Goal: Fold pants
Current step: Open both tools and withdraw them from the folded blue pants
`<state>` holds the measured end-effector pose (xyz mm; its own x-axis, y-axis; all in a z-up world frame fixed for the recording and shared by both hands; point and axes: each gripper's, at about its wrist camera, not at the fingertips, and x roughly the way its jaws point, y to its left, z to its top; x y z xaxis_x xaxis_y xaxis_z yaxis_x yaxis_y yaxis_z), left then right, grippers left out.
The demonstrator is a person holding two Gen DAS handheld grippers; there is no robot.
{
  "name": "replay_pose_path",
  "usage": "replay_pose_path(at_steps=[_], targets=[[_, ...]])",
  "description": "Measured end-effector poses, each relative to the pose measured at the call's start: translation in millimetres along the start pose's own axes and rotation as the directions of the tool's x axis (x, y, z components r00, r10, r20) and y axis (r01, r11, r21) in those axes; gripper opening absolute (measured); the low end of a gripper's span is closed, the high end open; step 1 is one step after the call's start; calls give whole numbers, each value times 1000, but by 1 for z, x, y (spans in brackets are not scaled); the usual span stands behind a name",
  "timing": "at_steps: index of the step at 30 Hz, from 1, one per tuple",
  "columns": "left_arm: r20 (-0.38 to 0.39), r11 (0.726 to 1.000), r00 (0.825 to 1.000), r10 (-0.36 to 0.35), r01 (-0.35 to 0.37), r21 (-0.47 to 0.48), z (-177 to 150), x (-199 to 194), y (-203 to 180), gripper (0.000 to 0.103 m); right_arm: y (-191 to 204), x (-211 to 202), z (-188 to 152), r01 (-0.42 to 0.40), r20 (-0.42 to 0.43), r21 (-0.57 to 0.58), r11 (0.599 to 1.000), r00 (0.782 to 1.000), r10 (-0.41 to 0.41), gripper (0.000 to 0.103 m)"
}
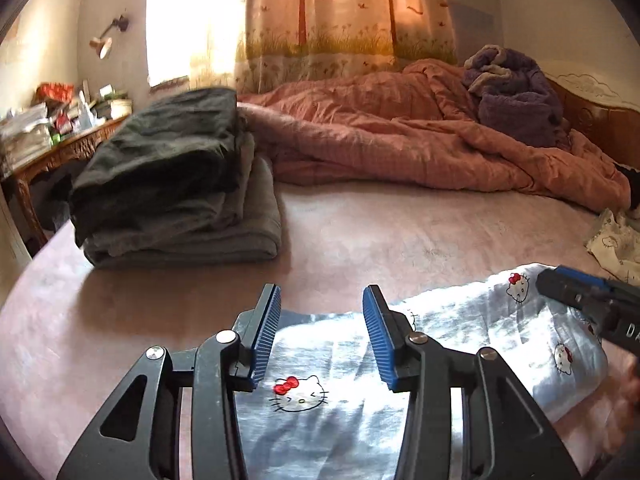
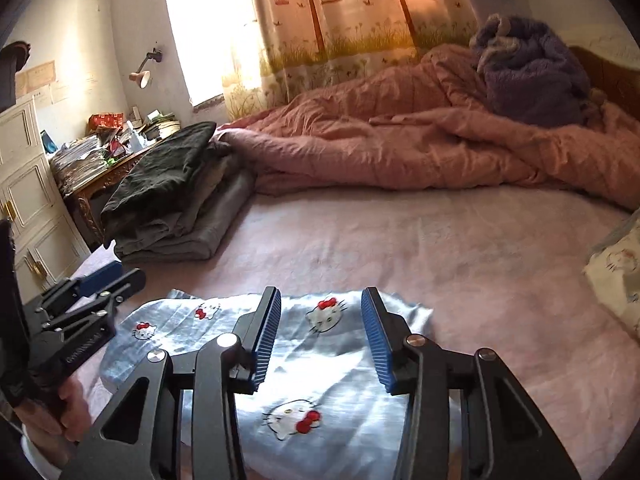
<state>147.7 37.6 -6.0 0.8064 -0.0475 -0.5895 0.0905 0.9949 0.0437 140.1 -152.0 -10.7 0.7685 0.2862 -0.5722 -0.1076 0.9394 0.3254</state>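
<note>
Light blue pants with a Hello Kitty print (image 1: 320,360) lie folded on the pink bed sheet, near the front edge; they also show in the right wrist view (image 2: 320,380). My left gripper (image 1: 321,300) is open and empty, hovering just over the pants' left part. My right gripper (image 2: 320,300) is open and empty over their right part. The right gripper's tip shows at the right edge of the left wrist view (image 1: 580,300). The left gripper shows at the left of the right wrist view (image 2: 92,300).
A stack of folded dark and grey clothes (image 1: 172,184) sits on the bed's left side. A rumpled pink quilt (image 1: 420,132) and a purple blanket (image 1: 516,92) lie at the back. A white printed cloth (image 1: 616,244) lies at right. A cluttered desk (image 2: 104,148) stands left.
</note>
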Motion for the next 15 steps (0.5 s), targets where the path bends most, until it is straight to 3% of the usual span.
replay_pose_path(at_steps=[2,5,6,9,15], targets=[[-57,999,998,-1,-1,-36,-4,17,3,37,-2,20,-5,16,-51,28,999,999,-14,43],[-123,996,992,38,-46,-71,-14,40,12,36,-9,41,-14,143,-68,13,990,988,-141,43],[-147,994,988,40,-54,-94,-17,47,18,35,-16,46,-16,152,-85,29,988,985,-150,43],[-221,986,975,23,-59,-158,-24,66,34,30,-40,49,-16,90,-101,145,985,992,-75,42],[-212,989,975,67,-93,-114,-27,69,28,29,-55,42,-14,121,-82,179,976,991,-108,42]])
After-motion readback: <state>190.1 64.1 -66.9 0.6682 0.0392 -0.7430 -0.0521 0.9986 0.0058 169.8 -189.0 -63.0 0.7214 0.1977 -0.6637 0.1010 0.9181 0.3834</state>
